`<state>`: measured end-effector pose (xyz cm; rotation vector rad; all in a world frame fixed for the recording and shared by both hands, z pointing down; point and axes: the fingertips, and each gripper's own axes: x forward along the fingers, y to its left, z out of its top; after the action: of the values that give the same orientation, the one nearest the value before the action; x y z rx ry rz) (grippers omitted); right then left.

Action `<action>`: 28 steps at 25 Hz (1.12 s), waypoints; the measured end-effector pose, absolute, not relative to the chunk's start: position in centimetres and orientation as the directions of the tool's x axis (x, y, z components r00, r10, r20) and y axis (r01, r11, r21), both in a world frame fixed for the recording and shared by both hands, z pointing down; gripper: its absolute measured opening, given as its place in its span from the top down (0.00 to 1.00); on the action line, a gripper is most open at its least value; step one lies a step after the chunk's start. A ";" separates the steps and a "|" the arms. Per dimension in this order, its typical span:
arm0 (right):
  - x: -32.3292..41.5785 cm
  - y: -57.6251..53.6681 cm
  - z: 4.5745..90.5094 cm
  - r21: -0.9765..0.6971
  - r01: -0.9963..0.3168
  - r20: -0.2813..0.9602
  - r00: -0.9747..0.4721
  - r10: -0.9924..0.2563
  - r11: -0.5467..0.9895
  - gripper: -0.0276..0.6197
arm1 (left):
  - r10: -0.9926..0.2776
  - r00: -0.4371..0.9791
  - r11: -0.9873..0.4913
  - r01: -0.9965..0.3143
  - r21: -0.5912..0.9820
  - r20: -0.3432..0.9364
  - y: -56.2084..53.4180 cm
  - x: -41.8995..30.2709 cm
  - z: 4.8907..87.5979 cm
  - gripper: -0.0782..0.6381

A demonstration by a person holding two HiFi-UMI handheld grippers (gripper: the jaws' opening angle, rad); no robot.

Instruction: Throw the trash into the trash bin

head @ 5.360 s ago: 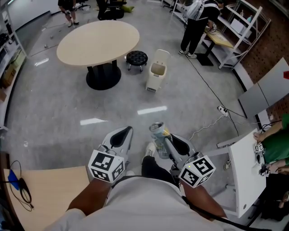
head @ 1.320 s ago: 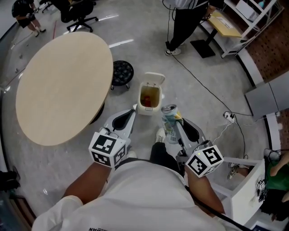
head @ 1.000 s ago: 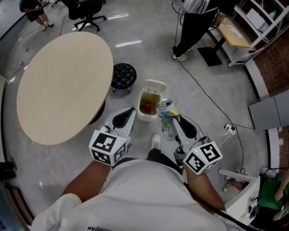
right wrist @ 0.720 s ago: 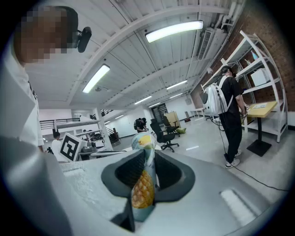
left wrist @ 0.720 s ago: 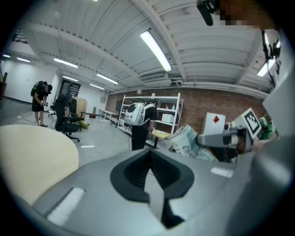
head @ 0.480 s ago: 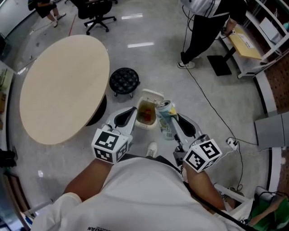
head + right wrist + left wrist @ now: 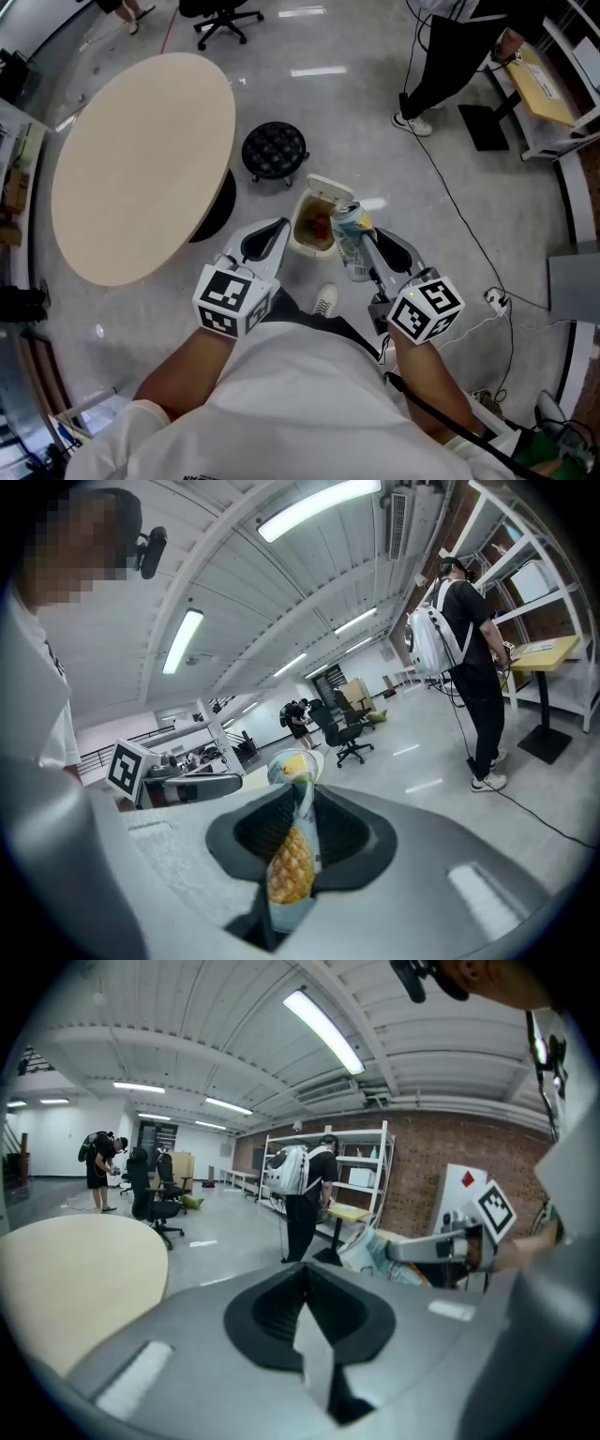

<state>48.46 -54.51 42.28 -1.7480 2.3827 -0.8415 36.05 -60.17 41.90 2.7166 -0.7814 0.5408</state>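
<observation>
A small cream trash bin (image 7: 302, 242) stands on the floor with its lid (image 7: 330, 187) flipped up and some red and yellow trash inside. My right gripper (image 7: 357, 242) is shut on a drink can (image 7: 350, 242) with a pineapple print (image 7: 289, 878). The can stands upright just right of the bin's opening. My left gripper (image 7: 275, 229) is shut and holds nothing, its tip at the bin's left edge. In the left gripper view the jaws meet (image 7: 305, 1279), and the can (image 7: 375, 1255) shows to the right.
A round beige table (image 7: 141, 159) fills the left, with a black stool (image 7: 274, 150) beside it and behind the bin. A person (image 7: 459, 47) stands at the upper right near a desk. A cable (image 7: 469, 225) runs across the floor on the right. My white shoe (image 7: 324, 300) is below the bin.
The bin has come closer as I walked toward it. Both grippers now reach its rim, and the can in the right gripper has moved up beside its opening.
</observation>
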 end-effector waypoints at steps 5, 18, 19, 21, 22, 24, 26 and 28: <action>47.9 -55.9 45.4 -0.479 -0.867 0.317 -0.317 -0.894 0.137 0.85 | -0.416 0.778 -0.816 -0.548 0.185 0.470 -61.5 34.7 44.6 0.88; 44.9 -59.5 60.5 -0.456 -0.887 0.537 -0.216 -0.815 -0.066 0.85 | -0.224 0.769 -0.823 -0.478 0.306 0.599 -63.7 32.9 58.6 0.88; 44.9 -59.8 61.9 -0.451 -0.889 0.555 -0.207 -0.806 -0.083 0.85 | -0.211 0.761 -0.823 -0.477 0.309 0.614 -63.8 32.8 60.1 0.88; 44.8 -60.4 64.6 -0.447 -0.887 0.586 -0.195 -0.787 -0.114 0.85 | -0.189 0.743 -0.826 -0.474 0.306 0.642 -64.2 32.7 62.7 0.88; 44.7 -60.7 66.0 -0.447 -0.885 0.602 -0.193 -0.775 -0.127 0.85 | -0.182 0.734 -0.828 -0.474 0.300 0.655 -64.4 32.7 63.8 0.88; 44.3 -61.2 69.0 -0.443 -0.885 0.634 -0.196 -0.748 -0.144 0.85 | -0.171 0.716 -0.828 -0.476 0.295 0.676 -64.8 32.6 65.7 0.88; 43.9 -61.6 72.1 -0.432 -0.889 0.665 -0.203 -0.719 -0.149 0.85 | -0.147 0.708 -0.826 -0.472 0.308 0.691 -64.4 32.6 67.4 0.88; 43.7 -62.0 75.2 -0.421 -0.895 0.691 -0.212 -0.691 -0.147 0.85 | -0.114 0.703 -0.833 -0.453 0.318 0.702 -63.7 32.9 68.8 0.88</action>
<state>43.66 -62.05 75.17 -2.0958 2.1834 -1.4926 32.93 -63.66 68.79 2.4358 -0.4355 0.9593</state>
